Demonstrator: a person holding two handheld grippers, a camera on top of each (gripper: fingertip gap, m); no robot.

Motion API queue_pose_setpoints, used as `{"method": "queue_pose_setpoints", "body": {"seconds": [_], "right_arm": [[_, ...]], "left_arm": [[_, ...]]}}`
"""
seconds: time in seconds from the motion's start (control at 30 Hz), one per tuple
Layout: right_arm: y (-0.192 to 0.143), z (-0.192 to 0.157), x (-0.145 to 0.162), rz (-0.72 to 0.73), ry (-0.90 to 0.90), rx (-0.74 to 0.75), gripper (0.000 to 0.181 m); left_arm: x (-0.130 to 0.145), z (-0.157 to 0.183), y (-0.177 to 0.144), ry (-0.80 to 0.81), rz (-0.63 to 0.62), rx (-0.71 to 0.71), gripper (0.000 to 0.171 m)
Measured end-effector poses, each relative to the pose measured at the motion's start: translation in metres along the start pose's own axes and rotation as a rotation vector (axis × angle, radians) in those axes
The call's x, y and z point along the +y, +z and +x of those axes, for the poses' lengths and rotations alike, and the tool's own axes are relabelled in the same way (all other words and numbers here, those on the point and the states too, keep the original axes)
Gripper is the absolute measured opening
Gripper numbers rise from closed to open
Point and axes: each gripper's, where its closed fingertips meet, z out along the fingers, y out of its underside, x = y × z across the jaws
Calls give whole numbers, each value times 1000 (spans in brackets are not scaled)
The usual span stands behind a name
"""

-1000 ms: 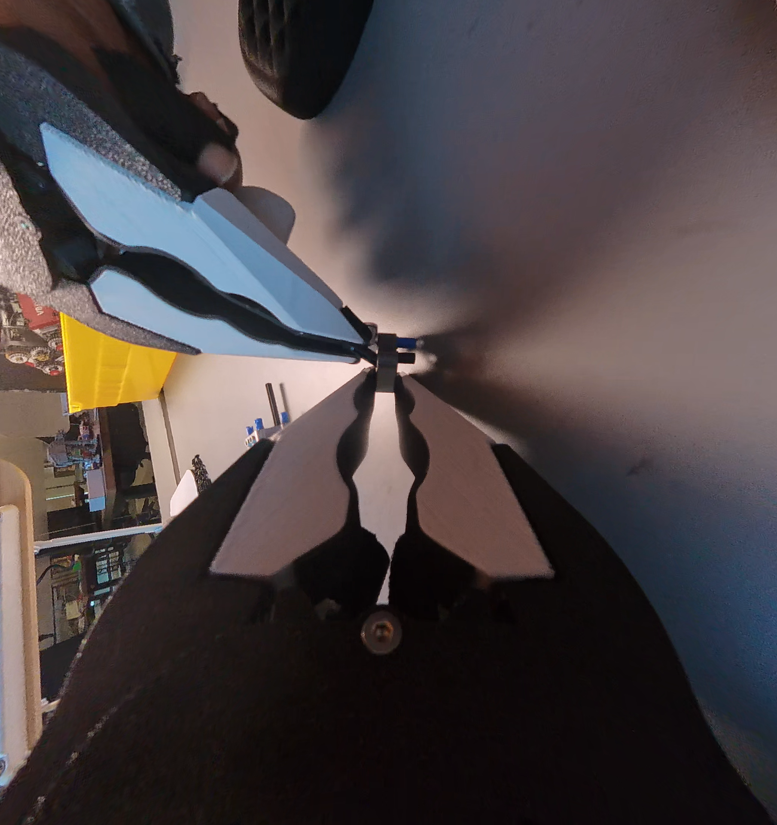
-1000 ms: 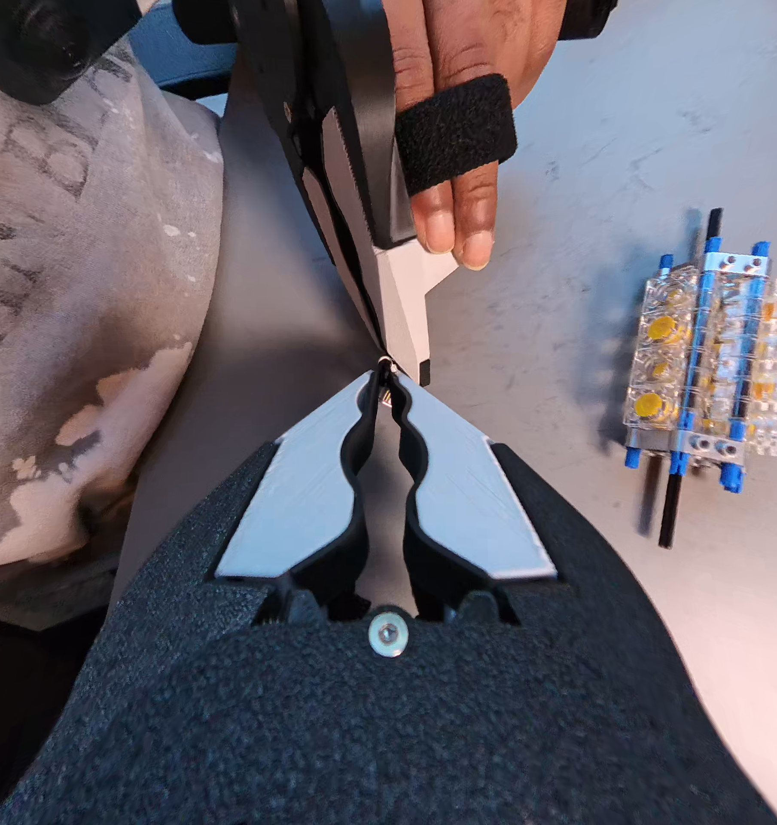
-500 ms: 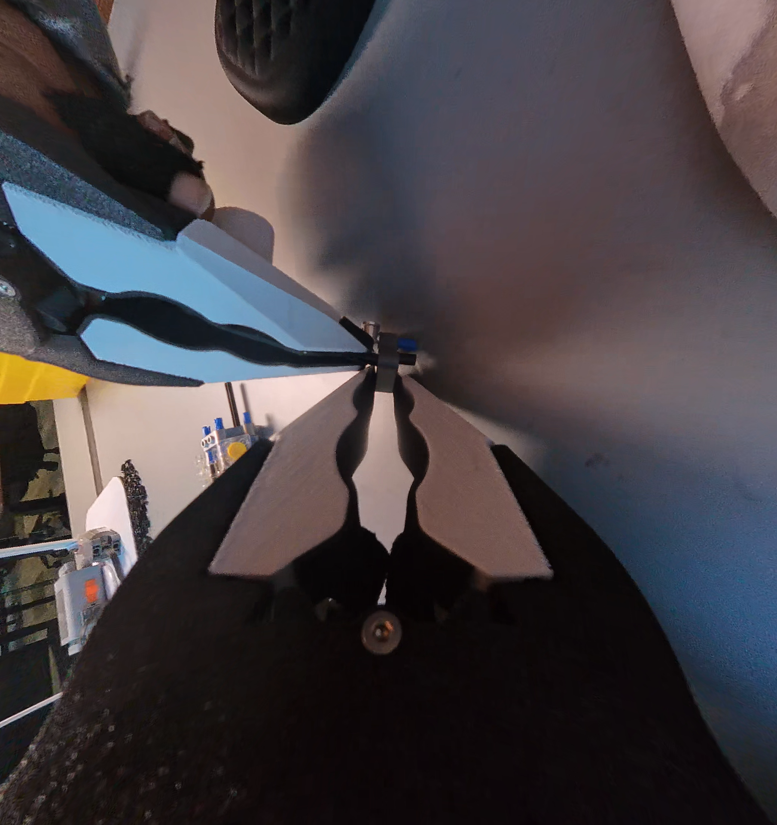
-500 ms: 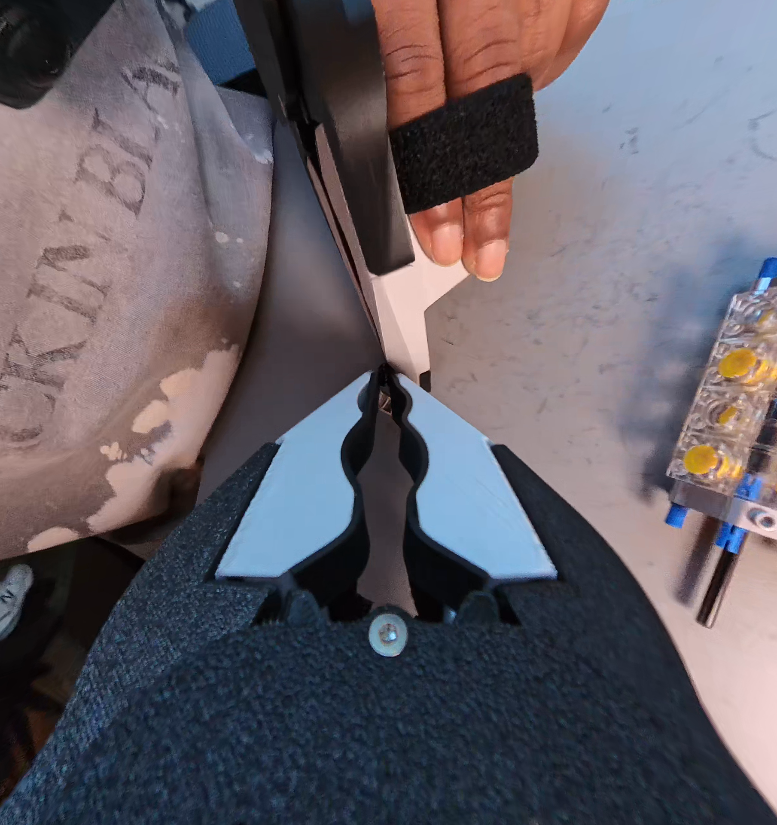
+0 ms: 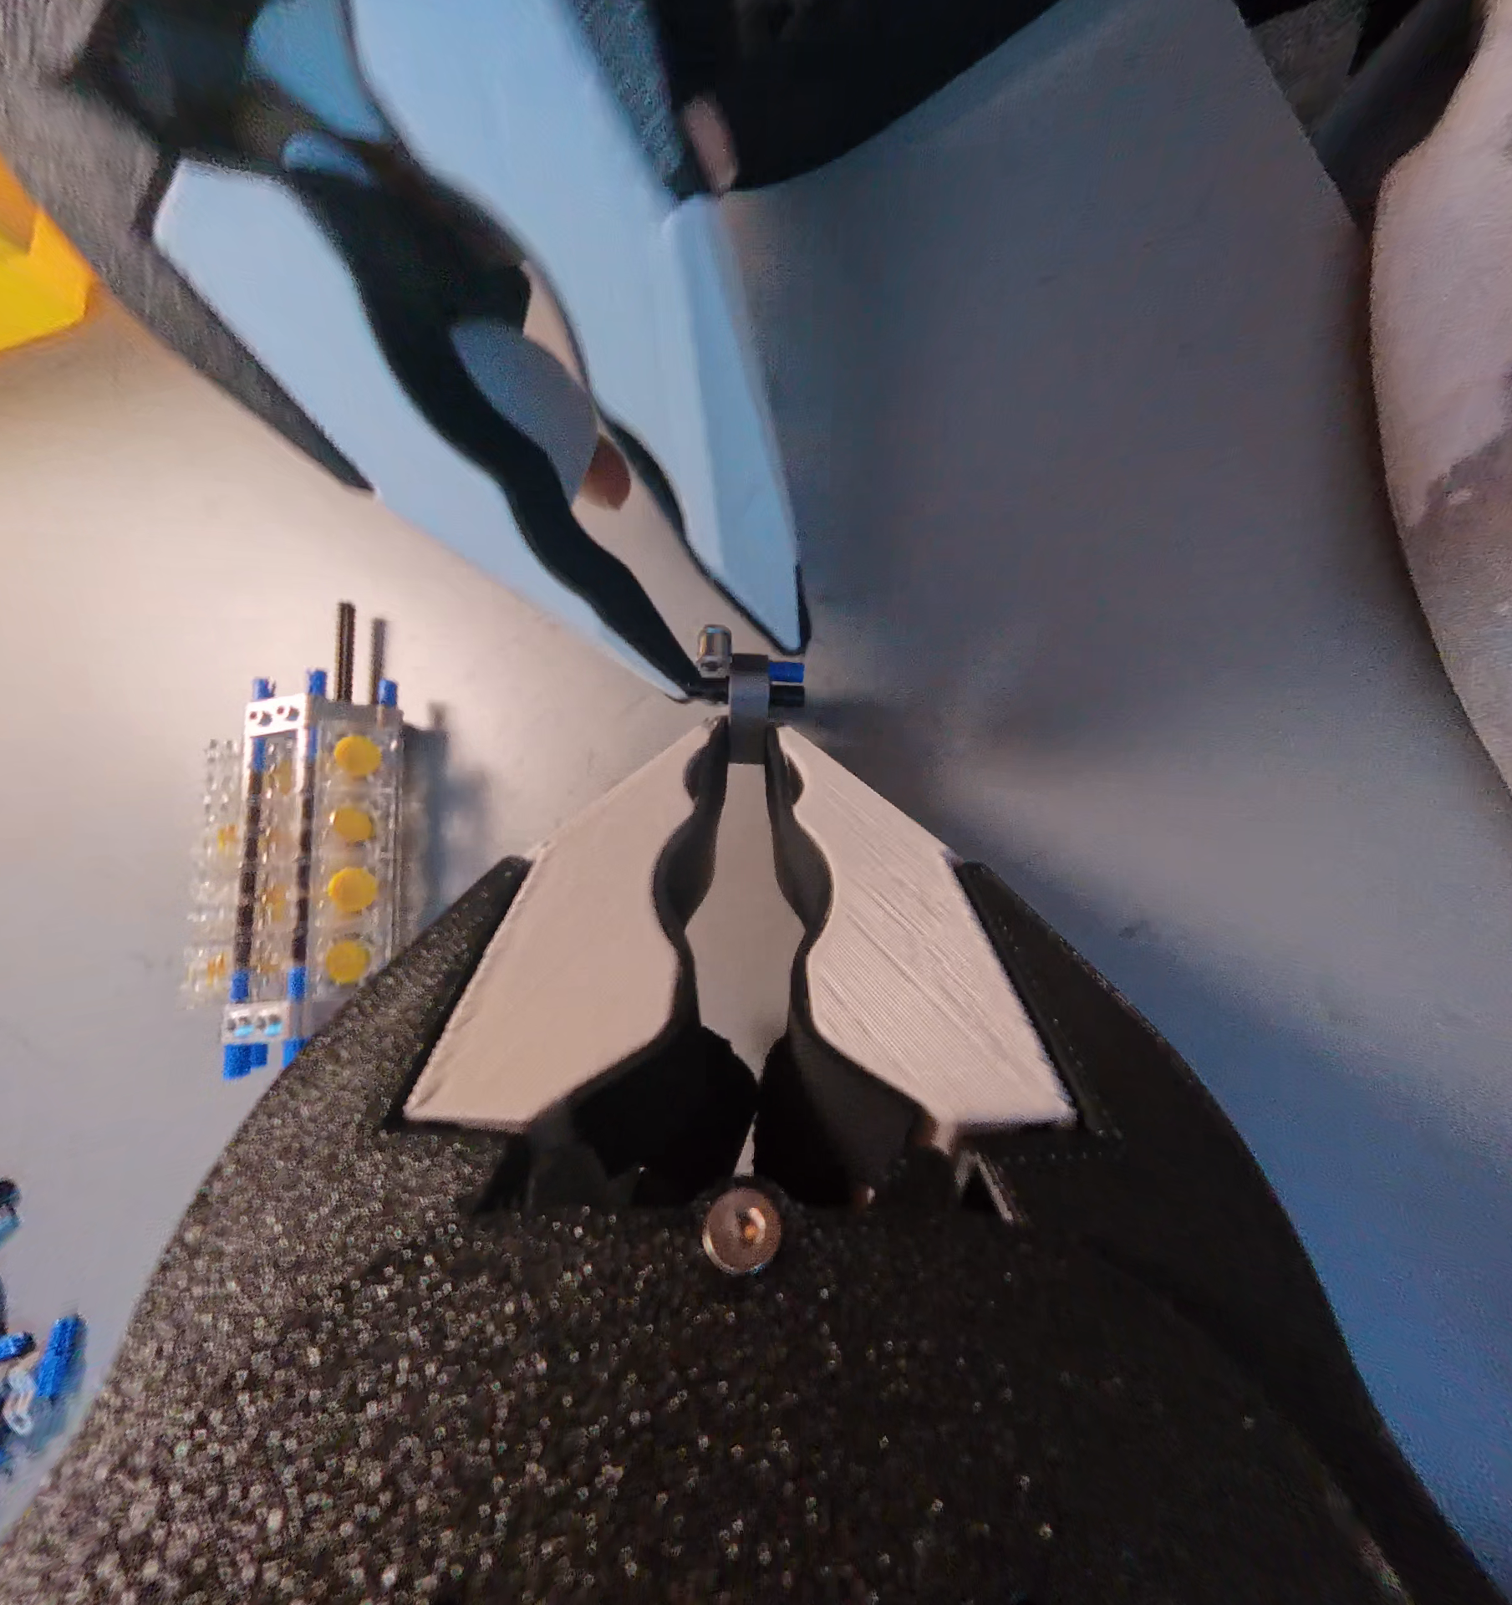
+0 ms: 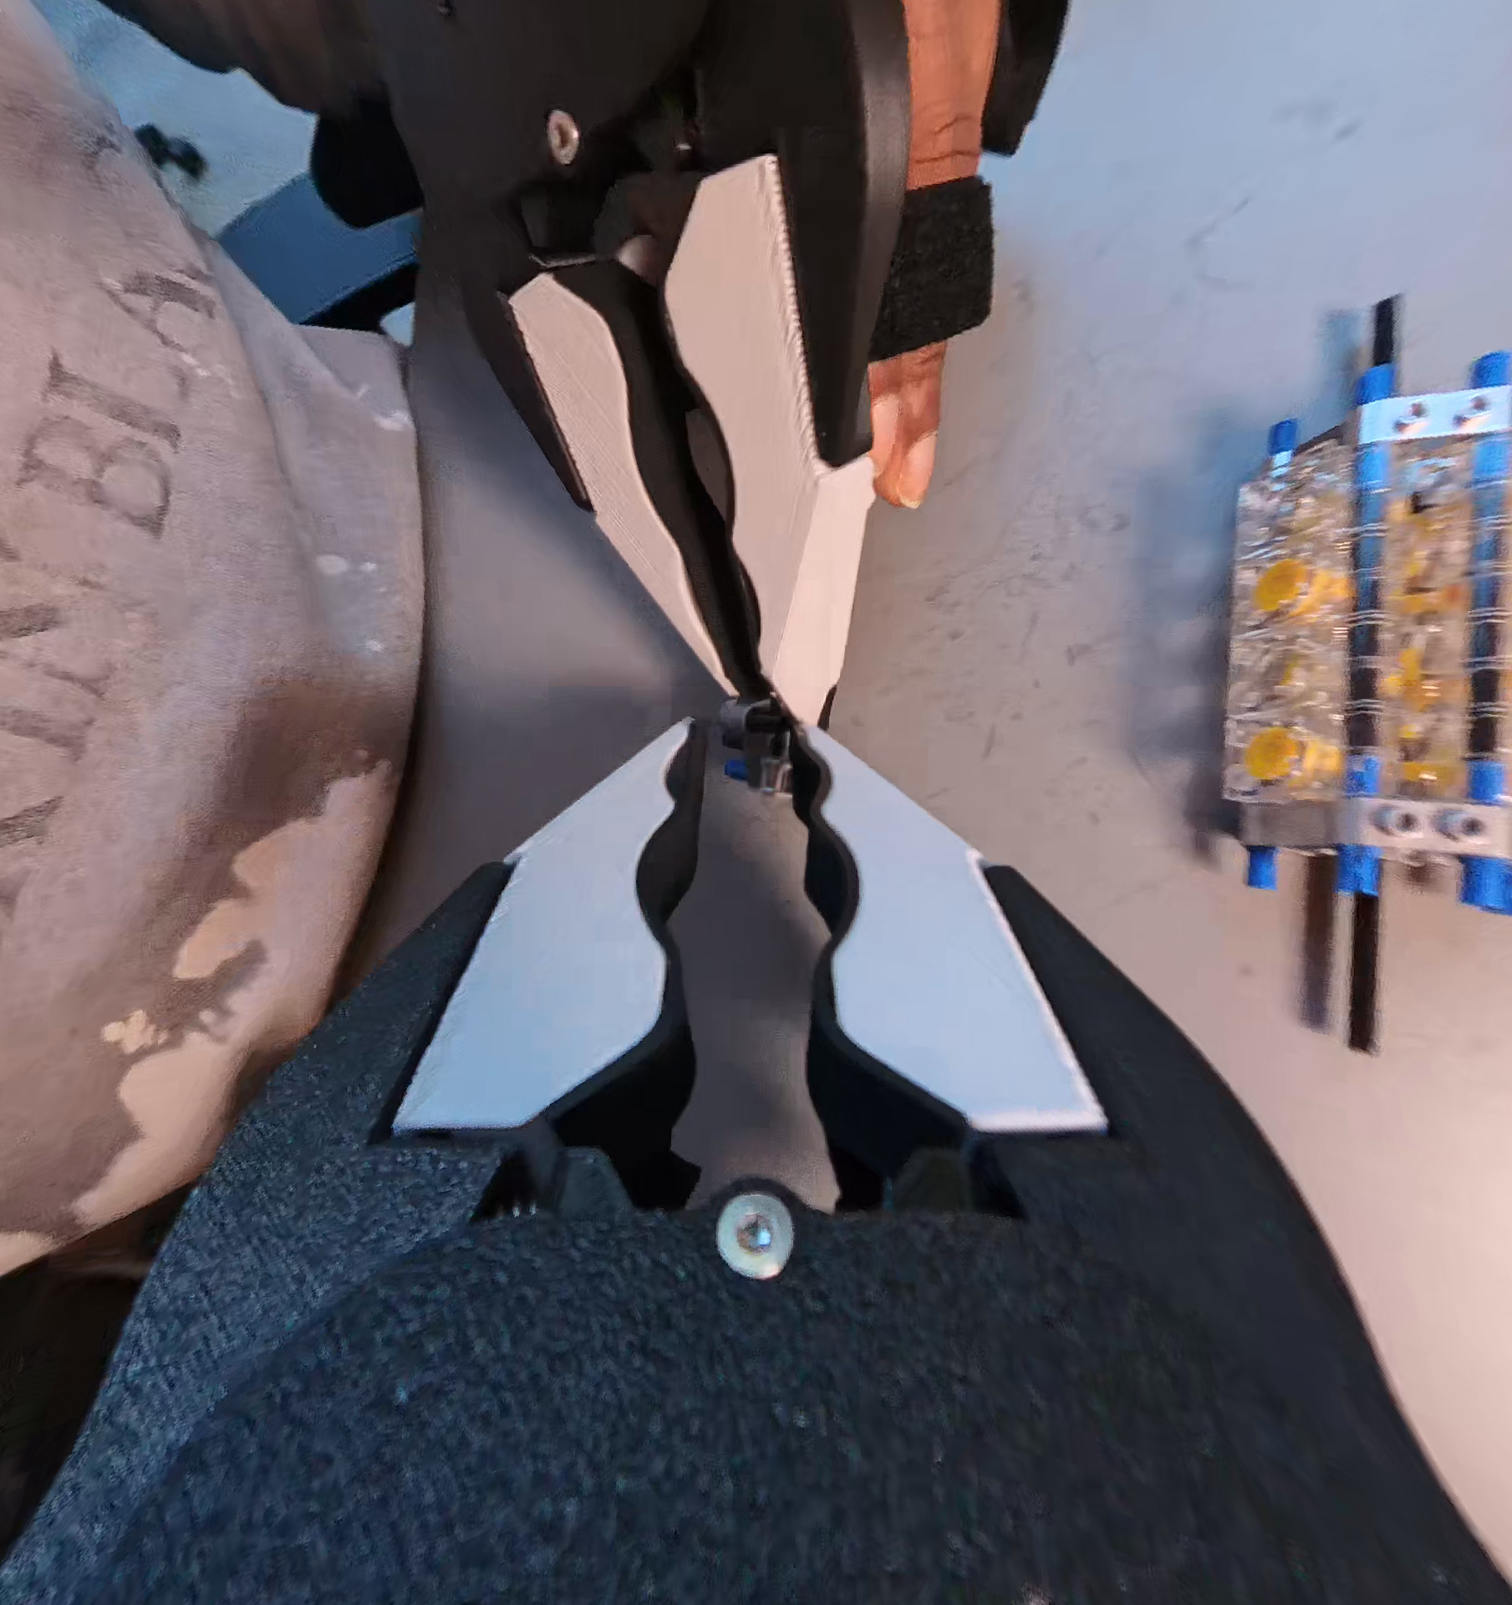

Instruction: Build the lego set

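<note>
My left gripper (image 5: 743, 745) is shut on a small grey connector piece (image 5: 748, 695) that carries a black pin and a blue pin, held above the grey table (image 5: 127, 608). My right gripper (image 6: 745, 734) meets it tip to tip. Its jaws stand a little apart, one on each side of the same piece (image 6: 756, 738); I cannot tell whether both fingertips touch it. In the left wrist view the right gripper (image 5: 739, 664) comes in from the upper left. In the right wrist view the left gripper (image 6: 748, 690) comes down from the top, held by a hand (image 6: 904, 452) with a black strap.
A clear block assembly with yellow discs, blue pins and black axles lies on the table (image 5: 300, 860), also in the right wrist view (image 6: 1395, 643). A yellow bin (image 5: 5, 243) and loose blue parts (image 5: 14, 1390) are at the left. A person's shirt (image 6: 127, 608) is close behind. Left and right tips are no more than a few centimetres apart.
The right gripper's jaws were shut at the tips and now stand slightly apart around the piece. Both views have swung, bringing the clear assembly more into sight. The left gripper keeps its hold.
</note>
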Motion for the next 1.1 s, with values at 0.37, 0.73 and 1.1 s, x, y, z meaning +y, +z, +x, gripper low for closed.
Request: {"method": "queue_pose_setpoints", "body": {"seconds": [0.37, 0.73, 1.1], "right_arm": [[-4, 12, -14, 169, -177, 440, 15], [3, 11, -14, 163, -233, 447, 12], [-47, 17, -49, 403, -473, 806, 13]], "left_arm": [[-1, -6, -3, -110, 38, 22, 6], [1, -3, -2, -147, 35, 31, 5], [-16, -40, -35, -523, 366, 85, 22]]}}
